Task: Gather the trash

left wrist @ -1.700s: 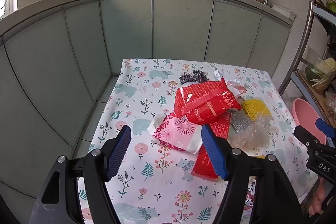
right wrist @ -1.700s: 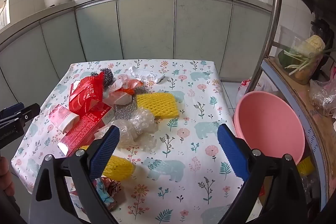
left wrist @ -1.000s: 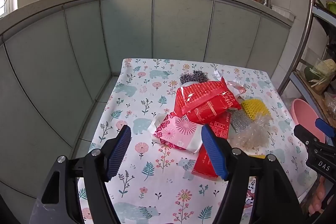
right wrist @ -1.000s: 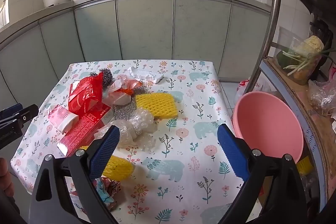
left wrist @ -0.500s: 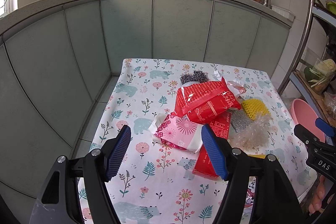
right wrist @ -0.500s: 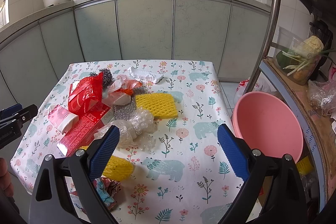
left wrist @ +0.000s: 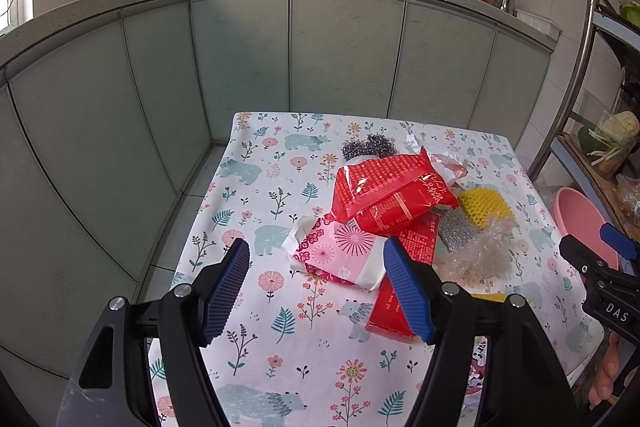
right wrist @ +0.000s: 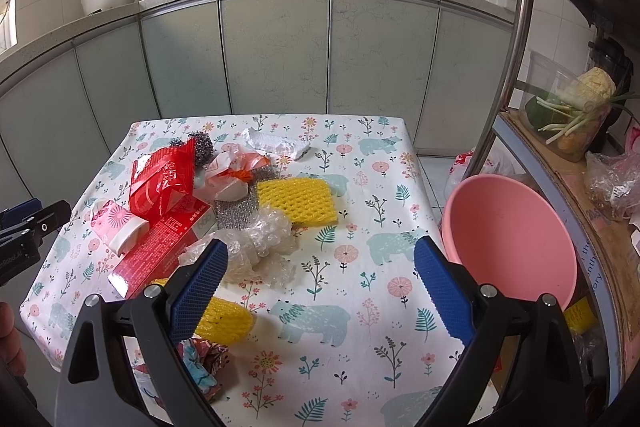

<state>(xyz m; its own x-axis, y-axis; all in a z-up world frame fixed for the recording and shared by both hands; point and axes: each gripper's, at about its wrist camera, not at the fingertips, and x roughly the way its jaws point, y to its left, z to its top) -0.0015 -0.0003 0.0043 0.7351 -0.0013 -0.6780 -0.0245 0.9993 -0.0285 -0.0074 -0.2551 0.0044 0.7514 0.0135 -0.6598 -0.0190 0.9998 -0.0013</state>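
- A small desk [right wrist: 360, 307] under a floral, bear-print cloth fills the lower centre of both wrist views, with a heap of trash on it.
- The left gripper [left wrist: 316, 287] hangs above the desk's near left part, its blue-padded jaws spread wide and holding nothing.
- In the left wrist view, a pink tissue packet [left wrist: 336, 255] lies between those jaws, further back on the cloth.
- The right gripper [right wrist: 320, 291] also gapes empty, low in the right wrist view over the desk's near edge.
- A crumpled red foil bag [left wrist: 388, 191] sits at the centre of the left view, lying over a long red box [left wrist: 404, 267] that runs toward the lower frame.
- A steel wool ball [right wrist: 200, 145] rests just behind the red bag, in the upper left of the heap.
- A yellow mesh sponge [right wrist: 298, 201] lies flat at mid-frame in the right view, beside a silver scouring pad [right wrist: 236, 209].
- Clear bubble wrap [right wrist: 260, 247] bunches just in front of the pad, touching the sponge's near corner.
- A second yellow foam piece [right wrist: 224, 319] lies at lower left, partly hidden by the right gripper's left jaw.
- A white tissue [right wrist: 276, 143] and an orange-and-white wrapper [right wrist: 236, 171] sit toward the back of the heap.
- A pink plastic basin [right wrist: 508, 239] stands off the desk's edge, at right of frame.
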